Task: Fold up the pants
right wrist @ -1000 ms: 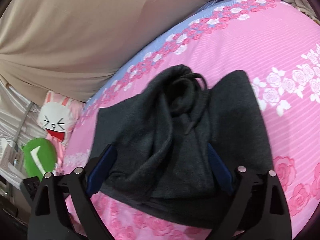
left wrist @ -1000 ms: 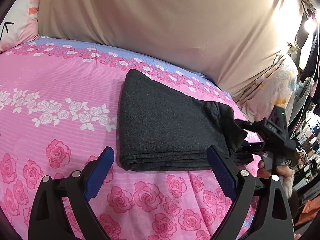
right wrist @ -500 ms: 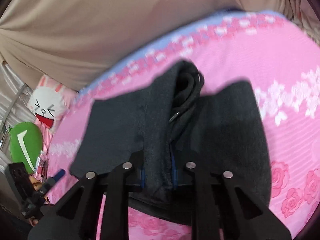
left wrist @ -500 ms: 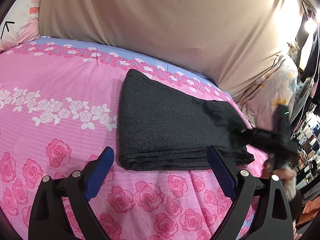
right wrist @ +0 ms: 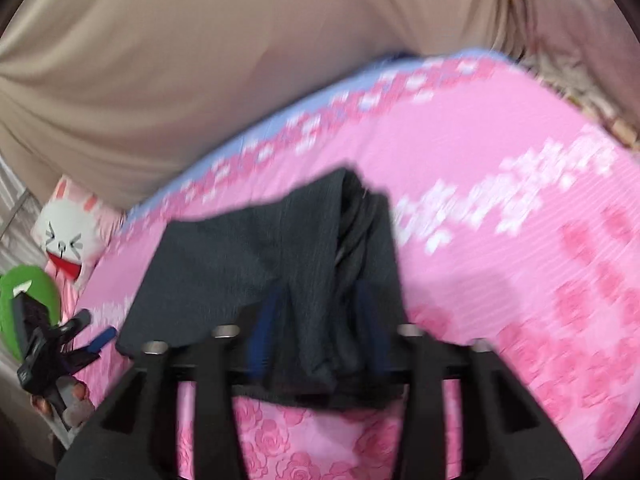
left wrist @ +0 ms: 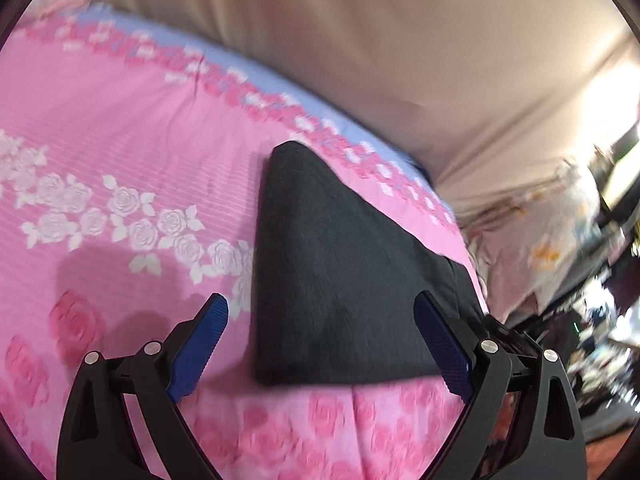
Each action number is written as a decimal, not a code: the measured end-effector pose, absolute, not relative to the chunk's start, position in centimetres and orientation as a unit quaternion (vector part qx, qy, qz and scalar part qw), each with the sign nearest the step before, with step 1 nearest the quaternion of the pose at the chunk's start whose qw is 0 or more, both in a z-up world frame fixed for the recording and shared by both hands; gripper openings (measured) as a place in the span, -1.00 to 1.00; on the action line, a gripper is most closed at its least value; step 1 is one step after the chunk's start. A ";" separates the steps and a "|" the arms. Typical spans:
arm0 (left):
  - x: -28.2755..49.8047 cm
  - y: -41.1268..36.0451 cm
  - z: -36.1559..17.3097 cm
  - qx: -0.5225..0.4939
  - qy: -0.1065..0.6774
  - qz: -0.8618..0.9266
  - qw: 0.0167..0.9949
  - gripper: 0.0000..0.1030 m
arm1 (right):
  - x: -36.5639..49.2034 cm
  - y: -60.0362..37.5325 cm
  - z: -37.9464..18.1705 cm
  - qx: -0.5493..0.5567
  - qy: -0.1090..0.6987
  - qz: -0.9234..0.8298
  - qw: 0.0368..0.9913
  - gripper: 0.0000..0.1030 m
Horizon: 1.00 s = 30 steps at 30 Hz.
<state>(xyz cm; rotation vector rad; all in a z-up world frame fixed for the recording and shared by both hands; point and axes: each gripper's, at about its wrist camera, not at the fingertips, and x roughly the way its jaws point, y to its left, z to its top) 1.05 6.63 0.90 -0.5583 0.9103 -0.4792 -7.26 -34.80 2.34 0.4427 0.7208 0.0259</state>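
Observation:
Dark grey pants [left wrist: 340, 272] lie folded into a thick rectangle on the pink rose bedspread [left wrist: 120, 140]. My left gripper [left wrist: 324, 344] is open, its blue pads either side of the near edge of the pants, just above them. My right gripper [right wrist: 320, 332] is shut on the waistband end of the pants [right wrist: 316, 280], which bunches up between its blue pads and lifts off the bed. The left gripper also shows in the right wrist view [right wrist: 76, 340] at the far left.
A beige sheet [left wrist: 360, 40] hangs behind the bed. A bunny pillow [right wrist: 72, 236] and a green cushion [right wrist: 24, 300] lie at the bed's left end. Floral bedding [left wrist: 540, 240] and room clutter sit at the right.
My right gripper closed on the bunched waistband end and has lifted and pulled it. My left gripper moved forward and lower toward the near edge of the pants.

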 end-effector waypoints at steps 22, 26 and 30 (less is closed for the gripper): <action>0.8 11.2 1.3 -0.153 0.462 -0.112 0.866 -0.41 | -7.1 -31.1 0.6 0.220 0.374 0.017 0.901 0.18; -1.3 10.0 4.2 -0.176 0.396 -0.148 0.889 0.25 | -7.1 -29.0 3.3 0.178 0.364 0.051 0.913 0.29; -3.6 6.4 4.9 -0.150 0.364 -0.210 0.895 0.49 | -5.0 -26.6 0.2 0.160 0.419 0.048 0.892 0.32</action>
